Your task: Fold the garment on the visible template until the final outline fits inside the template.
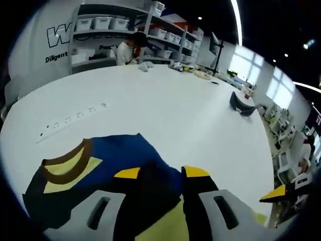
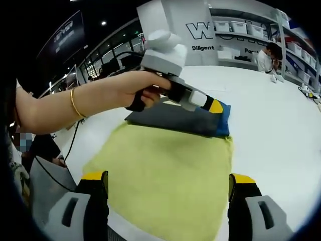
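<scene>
Folding looks partly done: in the right gripper view the garment (image 2: 165, 175) lies on the white table (image 2: 281, 125) as a broad yellow-green panel, with a dark grey and blue part (image 2: 180, 118) doubled over along its far edge at about 12 o'clock from the panel's middle. The left gripper (image 2: 215, 107), held in a person's hand (image 2: 138, 93), comes in from 10 o'clock and its yellow tip sits at the folded band's blue corner; whether its jaws are pinching cloth there I cannot tell from this angle. In the left gripper view its own jaws rise at 6 o'clock over the blue cloth (image 1: 120, 155), with dark fabric lying between them, and the brown-and-yellow collar (image 1: 67, 165) shows at 9 o'clock. Here too the grip itself is hidden. The right gripper (image 2: 168, 186) hovers above the near edge of the yellow panel with its jaws spread wide, grasping nothing. No template outline can be made out on the table (it may lie under the cloth), so whether the shape already fits is a judgement I cannot settle. The panel is still large and flat, so at least one more fold seems left, likely bringing the near edge toward the folded band.
</scene>
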